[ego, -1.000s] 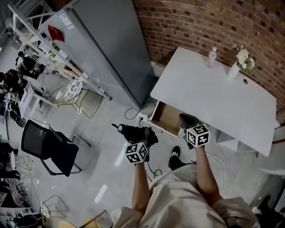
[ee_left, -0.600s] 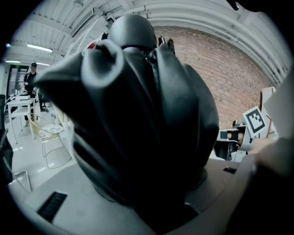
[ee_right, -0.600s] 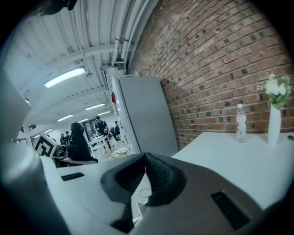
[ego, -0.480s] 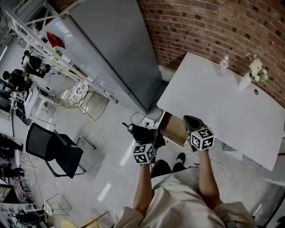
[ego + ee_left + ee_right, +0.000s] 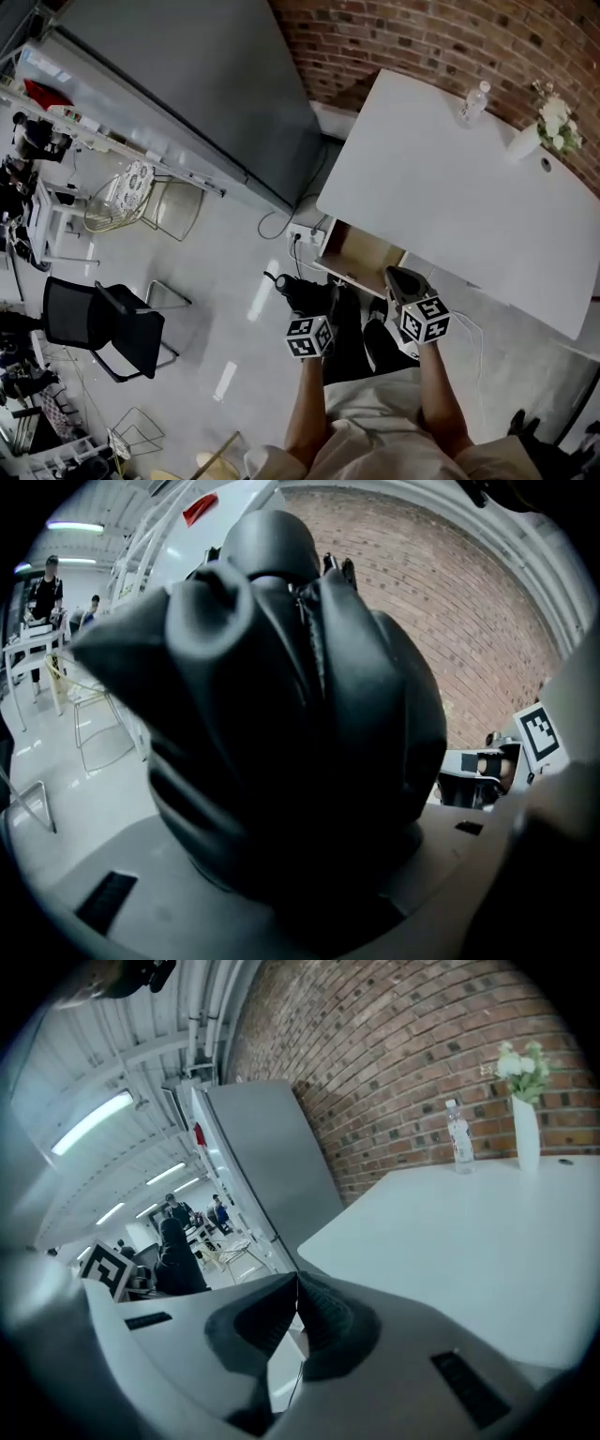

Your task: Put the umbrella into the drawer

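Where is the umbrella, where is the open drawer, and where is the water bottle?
umbrella (image 5: 281,714): left gripper view, on its folded black cloth.
drawer (image 5: 361,255): head view, on its bare wooden bottom.
water bottle (image 5: 472,103): head view, on its clear body.

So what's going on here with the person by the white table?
A person stands at the white table with a claw in each hand. The left claw is clamped on a folded black umbrella, held above the floor beside the open drawer under the table's edge. The right claw is shut and empty, near the drawer. The umbrella is not in the drawer yet.
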`<action>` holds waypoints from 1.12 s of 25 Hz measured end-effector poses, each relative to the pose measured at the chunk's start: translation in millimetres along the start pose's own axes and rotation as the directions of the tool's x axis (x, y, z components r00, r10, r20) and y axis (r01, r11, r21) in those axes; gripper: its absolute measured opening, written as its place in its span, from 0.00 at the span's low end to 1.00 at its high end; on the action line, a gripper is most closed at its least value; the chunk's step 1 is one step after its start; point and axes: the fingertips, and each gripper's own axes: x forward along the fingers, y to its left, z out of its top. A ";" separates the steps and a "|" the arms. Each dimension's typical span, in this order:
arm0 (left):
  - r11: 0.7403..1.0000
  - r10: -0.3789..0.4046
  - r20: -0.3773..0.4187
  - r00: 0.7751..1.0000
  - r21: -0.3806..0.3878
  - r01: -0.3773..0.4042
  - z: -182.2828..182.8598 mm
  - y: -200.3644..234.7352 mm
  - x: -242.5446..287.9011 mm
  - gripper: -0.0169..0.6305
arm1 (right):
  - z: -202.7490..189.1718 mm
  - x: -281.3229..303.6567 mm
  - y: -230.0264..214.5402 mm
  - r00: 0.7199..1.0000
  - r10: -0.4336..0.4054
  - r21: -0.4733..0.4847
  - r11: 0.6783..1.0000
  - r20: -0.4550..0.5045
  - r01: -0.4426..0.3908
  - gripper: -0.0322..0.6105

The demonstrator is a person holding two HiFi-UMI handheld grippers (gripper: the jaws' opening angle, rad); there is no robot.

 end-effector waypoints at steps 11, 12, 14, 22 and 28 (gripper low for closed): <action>0.976 -0.192 -0.128 0.973 -0.133 0.175 -70.8 -28.3 80.8 0.37 | -29.8 21.6 -4.8 0.996 -0.024 -0.040 0.999 -0.086 0.021 0.16; 0.969 -0.211 -0.122 0.970 -0.157 0.191 -73.5 -30.8 85.0 0.37 | -31.3 19.5 -5.4 0.996 -0.027 -0.048 0.999 -0.091 0.023 0.16; 0.956 -0.240 -0.112 0.964 -0.200 0.215 -78.3 -33.3 97.3 0.37 | -34.1 17.2 -11.6 0.995 -0.040 -0.058 0.998 -0.092 0.035 0.16; 0.916 -0.319 -0.136 0.938 -0.299 0.268 -86.9 -31.0 154.1 0.37 | -53.4 18.8 -34.4 0.994 -0.076 -0.050 0.996 -0.082 0.072 0.16; 0.884 -0.364 -0.181 0.914 -0.375 0.278 -87.5 -37.8 214.0 0.37 | -39.7 -6.1 -54.0 0.992 -0.124 -0.106 0.987 -0.006 0.122 0.16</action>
